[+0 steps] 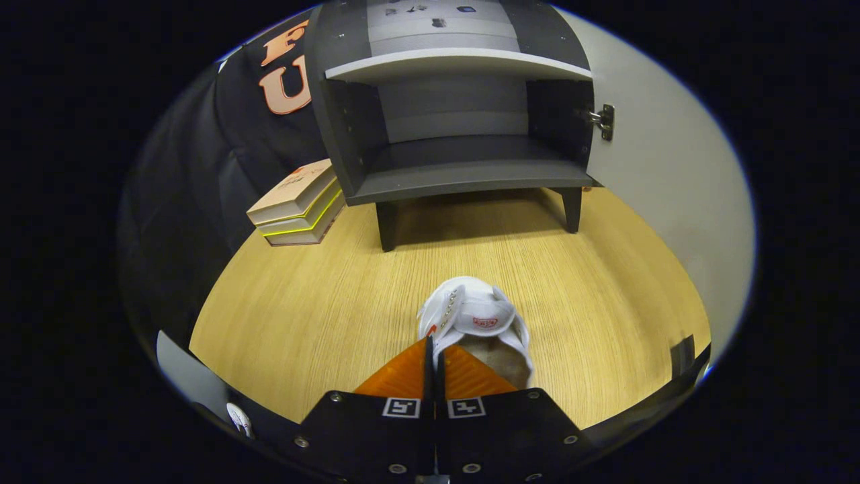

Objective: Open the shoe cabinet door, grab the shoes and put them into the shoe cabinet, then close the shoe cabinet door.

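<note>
The shoe cabinet (457, 114) stands straight ahead at the far side of the wooden table (322, 296), up on short legs. Its door (662, 161) is swung wide to the right on its hinge, so that step looks done. Inside there's a pale shelf above and a bare dark lower compartment, mouth facing the gripper.

Off to the cabinet's left, a stack of books (299, 205) sits near the front leg, well clear of the opening.

Now the shoe (480, 323): a small white one, at the tips of the gripper (435, 356). The fingers are closed together with the shoe's near edge pinched between them, the thin white rim running right down into the seam. The shoe's length points away from the fingers, in line with the cabinet.

So here's what matters: shoe, fingers and lower compartment are nearly on one line. I'd judge the coming move is a straight carry forward and up over the cabinet's front lip, keeping off the right-hand door.
</note>
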Demonstrator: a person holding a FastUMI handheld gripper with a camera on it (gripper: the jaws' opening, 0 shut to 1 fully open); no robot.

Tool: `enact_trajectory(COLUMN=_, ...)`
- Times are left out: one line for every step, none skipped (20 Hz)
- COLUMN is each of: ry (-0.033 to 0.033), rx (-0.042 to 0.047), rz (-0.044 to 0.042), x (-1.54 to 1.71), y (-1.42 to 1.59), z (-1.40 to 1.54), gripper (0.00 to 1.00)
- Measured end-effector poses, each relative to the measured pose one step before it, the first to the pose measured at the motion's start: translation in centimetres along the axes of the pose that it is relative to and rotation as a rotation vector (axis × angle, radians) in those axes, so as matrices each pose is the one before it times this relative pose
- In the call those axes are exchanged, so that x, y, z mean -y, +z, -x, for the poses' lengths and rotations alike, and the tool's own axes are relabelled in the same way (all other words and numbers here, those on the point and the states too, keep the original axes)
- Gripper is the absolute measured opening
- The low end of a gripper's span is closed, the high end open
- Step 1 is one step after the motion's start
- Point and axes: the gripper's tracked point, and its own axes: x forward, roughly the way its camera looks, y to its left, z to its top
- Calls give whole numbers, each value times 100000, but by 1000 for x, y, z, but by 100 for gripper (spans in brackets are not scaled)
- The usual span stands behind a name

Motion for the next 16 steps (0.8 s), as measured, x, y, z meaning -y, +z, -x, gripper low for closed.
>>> enact_trajectory(ry=297, rx=735, rz=-255, x=-129, y=508, z=739, gripper=1)
enact_trajectory(ry=266, rx=1660, rz=-190, x=-210, y=756, z=837, gripper=1)
enact_trajectory(ry=-371, rx=2002, rz=544, x=-49, y=899, z=839, gripper=1)
enact_trajectory(ry=226, rx=1821, rz=426, x=-158, y=1020, z=903, gripper=1)
enact_trajectory(ry=379, rx=1695, rz=166, x=-155, y=1150, z=877, gripper=1)
enact_trajectory(ry=377, rx=2132, rz=394, x=-173, y=1312, z=826, gripper=1)
enact_trajectory(ry=149, rx=2061, rz=440, x=-24, y=1341, z=833, gripper=1)
enact_trajectory(ry=193, rx=2499, rz=374, x=-91, y=1580, z=751, gripper=1)
enact_trajectory(ry=-266, rx=2661, rz=987, x=57, y=1576, z=740, gripper=1)
enact_trajectory(ry=-178, rx=3163, rz=1115, x=69, y=1917, z=938, gripper=1)
enact_trajectory(ry=-157, rx=2826, rz=1131, x=21, y=1788, z=636, gripper=1)
enact_trajectory(ry=15, rx=3084, rz=861, x=-40, y=1924, z=427, gripper=1)
enact_trajectory(ry=267, rx=2969, rz=460, x=-29, y=1845, z=507, gripper=1)
enact_trajectory(ry=100, rx=2936, rz=651, x=34, y=1861, z=257, gripper=0)
enact_trajectory(ry=-84, rx=2851, rz=1303, x=109, y=1698, z=123, gripper=1)
enact_trajectory(ry=-195, rx=2351, rz=1465, x=131, y=1502, z=53, gripper=1)
